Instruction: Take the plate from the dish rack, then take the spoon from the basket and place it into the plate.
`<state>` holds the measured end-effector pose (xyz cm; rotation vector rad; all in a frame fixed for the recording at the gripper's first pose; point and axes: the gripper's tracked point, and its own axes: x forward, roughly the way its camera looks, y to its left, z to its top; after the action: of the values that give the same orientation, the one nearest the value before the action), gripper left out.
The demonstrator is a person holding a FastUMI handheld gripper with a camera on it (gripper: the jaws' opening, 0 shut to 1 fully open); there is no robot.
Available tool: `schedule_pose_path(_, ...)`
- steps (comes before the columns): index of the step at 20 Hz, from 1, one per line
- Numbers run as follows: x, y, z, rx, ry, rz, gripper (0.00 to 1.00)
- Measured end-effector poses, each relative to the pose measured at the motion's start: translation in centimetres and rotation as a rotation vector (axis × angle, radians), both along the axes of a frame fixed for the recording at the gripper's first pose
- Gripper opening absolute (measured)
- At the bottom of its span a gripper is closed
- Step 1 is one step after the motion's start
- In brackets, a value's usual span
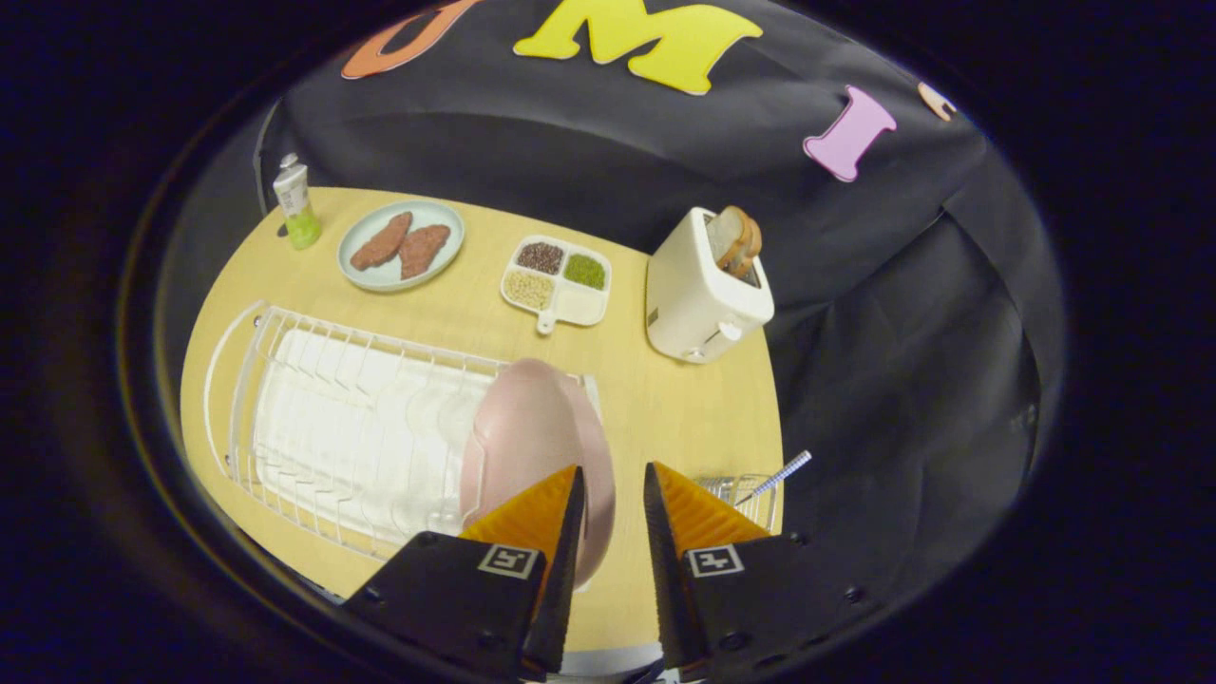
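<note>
pink plate (532,427) stands on edge at the near end of the white wire dish rack (313,418), just ahead of the claw (613,494) and partly behind its left finger; the claw is released, its 2 fingers (698,513) parted with bare wood of the desk (665,399) showing in the gap and nothing between them; the plate's rim lies beside the left fingertip, and whether they touch cannot be told; the rack stretches away ahead and to the left of the claw, its other slots bare over a white tray; just beyond the right finger sits a small wire basket (746,494) at the desk's edge, with a thin striped handle (781,477) sticking up out of it, most likely the spoon, its bowl hidden; farther ahead and slightly right stands a white toaster (698,294) with bread in its slot; ahead beyond the rack lies a white divided dish (560,280) holding grains in 3 of its 4 sections; farther left is a pale green plate (442,223) with 2 brown pieces, and a tube (296,201) stands at the far left corner.
</note>
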<state>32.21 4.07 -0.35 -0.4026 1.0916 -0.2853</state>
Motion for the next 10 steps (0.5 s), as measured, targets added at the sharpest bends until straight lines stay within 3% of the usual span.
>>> schedule_pose_path(4,0.0,-0.2,-0.7,0.001,0.039,-0.054,0.2)
schedule_pose_path(10,-0.7,0.7,1.5,-0.095,-0.053,-0.09,0.13)
